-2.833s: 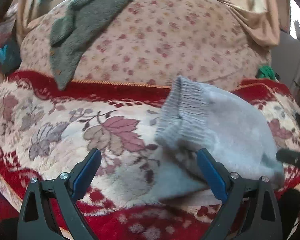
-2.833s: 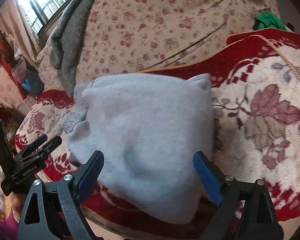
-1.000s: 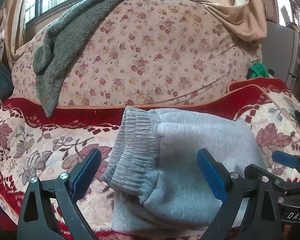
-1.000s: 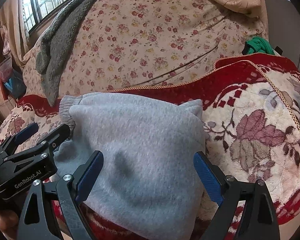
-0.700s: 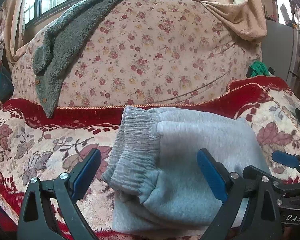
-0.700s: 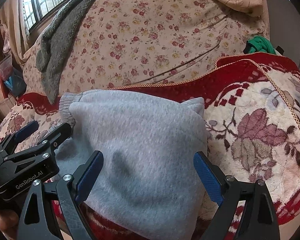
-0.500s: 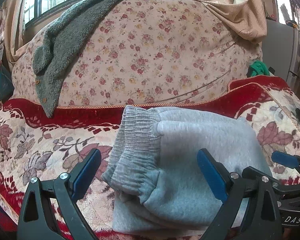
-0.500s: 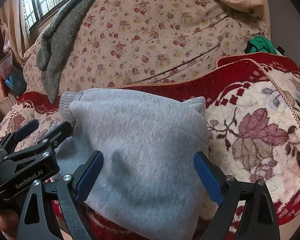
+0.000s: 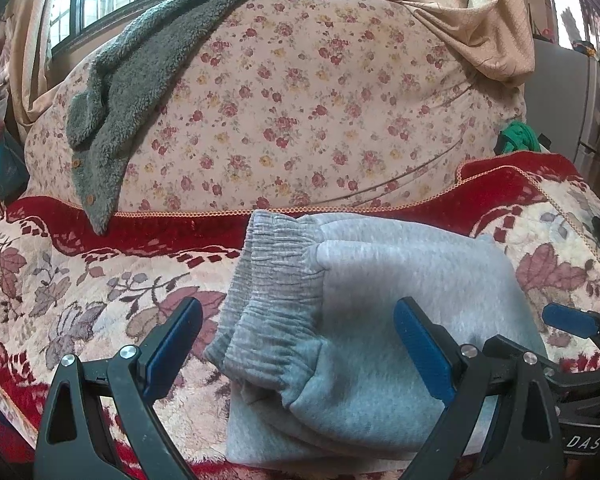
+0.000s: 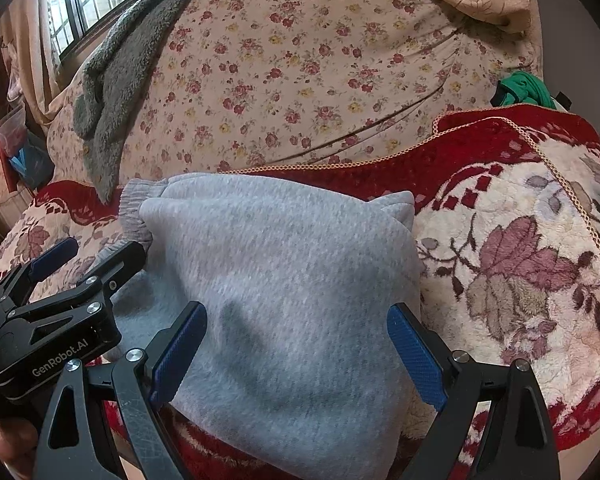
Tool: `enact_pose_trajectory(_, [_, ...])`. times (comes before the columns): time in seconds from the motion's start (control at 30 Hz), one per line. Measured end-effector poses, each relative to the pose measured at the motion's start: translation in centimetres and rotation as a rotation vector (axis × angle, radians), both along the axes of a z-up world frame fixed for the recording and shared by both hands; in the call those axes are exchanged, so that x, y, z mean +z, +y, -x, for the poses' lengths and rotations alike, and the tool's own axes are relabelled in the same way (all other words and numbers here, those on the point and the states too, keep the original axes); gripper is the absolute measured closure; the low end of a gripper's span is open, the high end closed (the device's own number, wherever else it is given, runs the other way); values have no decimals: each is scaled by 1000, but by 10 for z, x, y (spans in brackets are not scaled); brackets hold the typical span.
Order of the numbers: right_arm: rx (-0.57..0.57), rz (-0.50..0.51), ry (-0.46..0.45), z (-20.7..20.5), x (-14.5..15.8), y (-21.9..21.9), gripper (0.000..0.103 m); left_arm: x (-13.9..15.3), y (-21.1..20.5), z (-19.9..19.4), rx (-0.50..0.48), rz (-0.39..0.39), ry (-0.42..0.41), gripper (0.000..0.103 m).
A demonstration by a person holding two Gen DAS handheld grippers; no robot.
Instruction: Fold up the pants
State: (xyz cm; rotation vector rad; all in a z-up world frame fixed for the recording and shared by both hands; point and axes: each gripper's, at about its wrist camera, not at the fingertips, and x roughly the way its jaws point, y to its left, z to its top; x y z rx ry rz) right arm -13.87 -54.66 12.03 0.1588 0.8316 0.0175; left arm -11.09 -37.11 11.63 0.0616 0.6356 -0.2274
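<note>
Grey sweatpants (image 9: 384,320) lie folded into a compact bundle on the red and cream floral blanket (image 9: 80,288), ribbed waistband (image 9: 276,280) at the left. My left gripper (image 9: 300,344) hovers open just in front of the bundle, its blue pads wide apart with nothing between them. In the right wrist view the same pants (image 10: 284,292) fill the middle, and my right gripper (image 10: 296,348) is open over their near edge, holding nothing. The left gripper (image 10: 60,284) shows at the left edge of that view, beside the waistband.
The sofa back (image 9: 300,120) in rose-print fabric rises behind the blanket. A dark grey fleece garment (image 9: 140,88) hangs over its left side. Beige cloth (image 9: 480,28) drapes at the top right, and something green (image 9: 518,140) sits at the sofa's right end.
Since 2.8 s ago both grippers pulled back from the pants, which now lie folded flat. Over the last second almost nothing has moved.
</note>
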Motion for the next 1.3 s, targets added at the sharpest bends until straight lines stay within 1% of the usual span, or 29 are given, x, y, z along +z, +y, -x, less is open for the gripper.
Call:
enact_pose_trajectory(0.47, [4,9,0,-2,-3,0,8,-1,2,0,-13,6,7,7])
enact_pose_trajectory(0.6, [4,0,-2,-2,-2,-4,8,0,2,0,-16,5,3,7])
enact_pose_trajectory(0.8, [2,16,-7,-1,1,-4,8,6,-2,4,-29,-1,-10,7])
enact_pose_trajectory(1.3, [2,13,-6,2,2,-5,8,8,-5,6,-26,-5,-13,7])
